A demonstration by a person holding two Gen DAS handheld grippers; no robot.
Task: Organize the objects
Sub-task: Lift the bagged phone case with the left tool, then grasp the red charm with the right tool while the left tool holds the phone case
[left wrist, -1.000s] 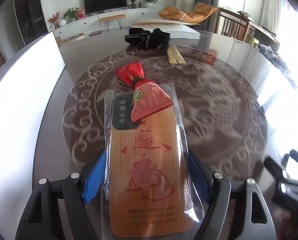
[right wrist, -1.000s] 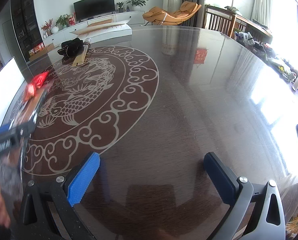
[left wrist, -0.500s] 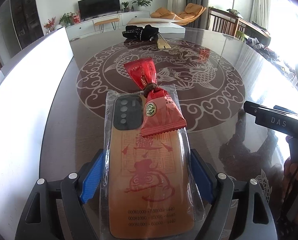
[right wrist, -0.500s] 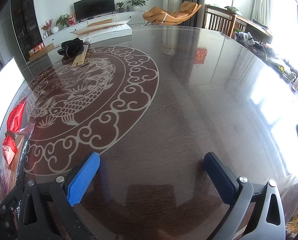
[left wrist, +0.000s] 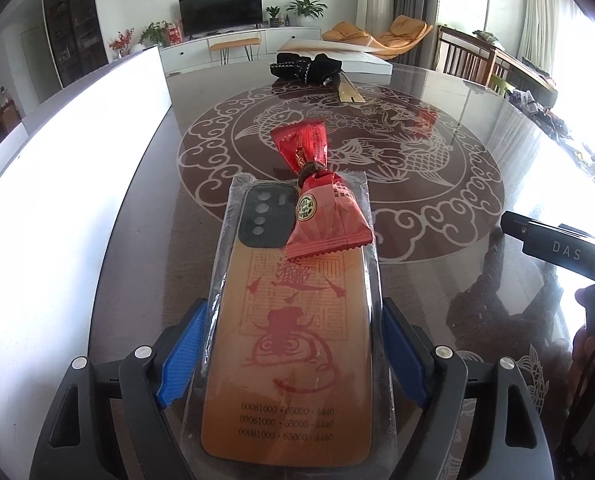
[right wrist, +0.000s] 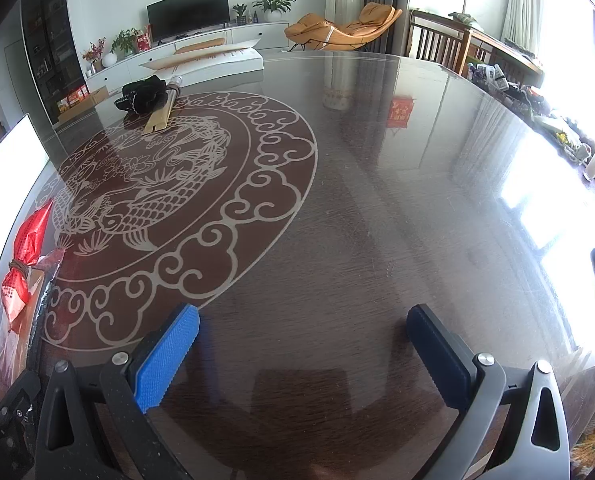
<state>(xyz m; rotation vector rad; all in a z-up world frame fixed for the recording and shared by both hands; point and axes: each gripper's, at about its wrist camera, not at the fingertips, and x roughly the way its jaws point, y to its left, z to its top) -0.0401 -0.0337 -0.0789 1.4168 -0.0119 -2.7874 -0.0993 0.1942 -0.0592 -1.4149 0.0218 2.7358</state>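
My left gripper (left wrist: 293,344) is shut on an orange phone case (left wrist: 289,340) in a clear plastic sleeve, its blue pads pressing both long edges. A red candy wrapper (left wrist: 317,200) lies on the case's far end and juts out over the table. In the right wrist view the case (right wrist: 17,336) and the wrapper (right wrist: 27,256) show at the far left edge. My right gripper (right wrist: 301,344) is open and empty above the dark glossy table (right wrist: 377,200). Its body also shows at the right in the left wrist view (left wrist: 557,244).
A black cloth bundle (left wrist: 307,66) and a tan flat stick (left wrist: 349,90) lie at the table's far side. A white board (left wrist: 57,152) stands along the left. Chairs and clutter line the right side (right wrist: 497,76).
My left gripper, carrying the case and wrapper, swung round and settled lower near the table's left side. The right gripper has not moved.
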